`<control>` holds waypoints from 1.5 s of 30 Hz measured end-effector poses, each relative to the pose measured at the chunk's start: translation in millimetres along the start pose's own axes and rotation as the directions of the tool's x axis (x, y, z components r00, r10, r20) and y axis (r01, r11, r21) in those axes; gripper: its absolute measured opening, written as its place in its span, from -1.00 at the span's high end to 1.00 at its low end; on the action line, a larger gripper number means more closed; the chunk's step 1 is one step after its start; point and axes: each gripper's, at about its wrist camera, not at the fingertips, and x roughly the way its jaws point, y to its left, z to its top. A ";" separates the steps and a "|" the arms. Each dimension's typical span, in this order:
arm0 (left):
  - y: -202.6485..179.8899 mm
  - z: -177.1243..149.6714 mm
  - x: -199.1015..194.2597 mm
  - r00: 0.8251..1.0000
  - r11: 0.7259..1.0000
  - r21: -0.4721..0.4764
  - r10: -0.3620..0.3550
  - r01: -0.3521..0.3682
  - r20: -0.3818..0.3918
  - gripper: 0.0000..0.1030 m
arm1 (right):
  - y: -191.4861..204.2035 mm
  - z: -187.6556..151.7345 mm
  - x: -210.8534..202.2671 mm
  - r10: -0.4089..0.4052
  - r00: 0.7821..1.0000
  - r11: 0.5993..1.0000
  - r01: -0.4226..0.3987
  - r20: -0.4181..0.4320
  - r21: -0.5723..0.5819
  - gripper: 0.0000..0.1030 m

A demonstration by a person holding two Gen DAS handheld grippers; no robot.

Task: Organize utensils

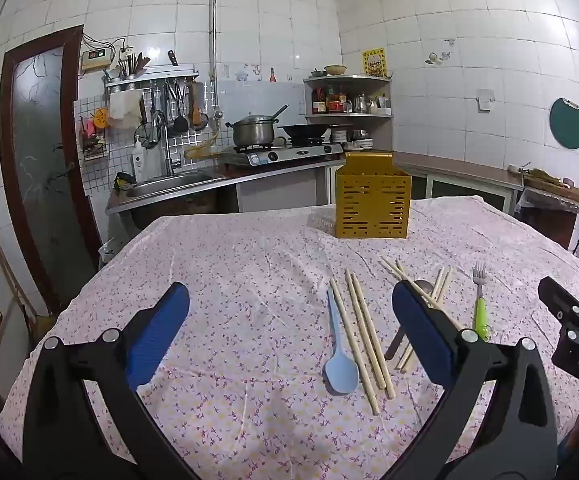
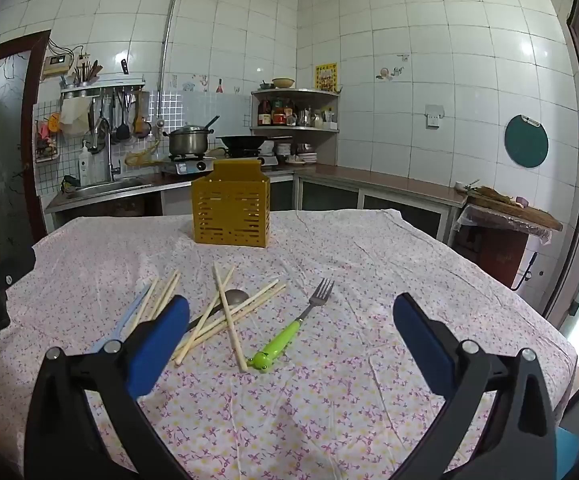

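A yellow slotted utensil holder (image 1: pixel 373 208) (image 2: pixel 231 216) stands at the table's far side. Nearer lie a light blue spoon (image 1: pixel 339 356), three wooden chopsticks (image 1: pixel 365 336) beside it, a crossed pile of chopsticks (image 2: pixel 229 312) over a metal spoon (image 2: pixel 235 297), and a fork with a green handle (image 2: pixel 289 330) (image 1: pixel 480 304). My left gripper (image 1: pixel 289 332) is open and empty above the cloth, left of the blue spoon. My right gripper (image 2: pixel 289 344) is open and empty, with the fork between its fingers' line of sight.
The table wears a floral cloth (image 2: pixel 329 400). Behind it run a counter with a sink (image 1: pixel 169 186), a gas stove with a pot (image 1: pixel 253 132) and a wok, and a corner shelf. A door (image 1: pixel 41 160) is at left.
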 end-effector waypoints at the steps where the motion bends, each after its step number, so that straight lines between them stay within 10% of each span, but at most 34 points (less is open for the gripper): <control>1: 0.5 -0.3 -0.4 1.000 1.000 -0.002 0.000 0.000 -0.001 -0.91 | 0.3 0.1 1.6 -0.005 1.000 1.000 0.005 -0.014 -0.006 -0.93; 45: 2.8 -4.5 0.6 1.000 1.000 0.006 0.004 -0.004 0.008 -0.91 | -0.3 -3.1 6.7 -0.023 1.000 1.000 0.022 -0.009 -0.007 -0.93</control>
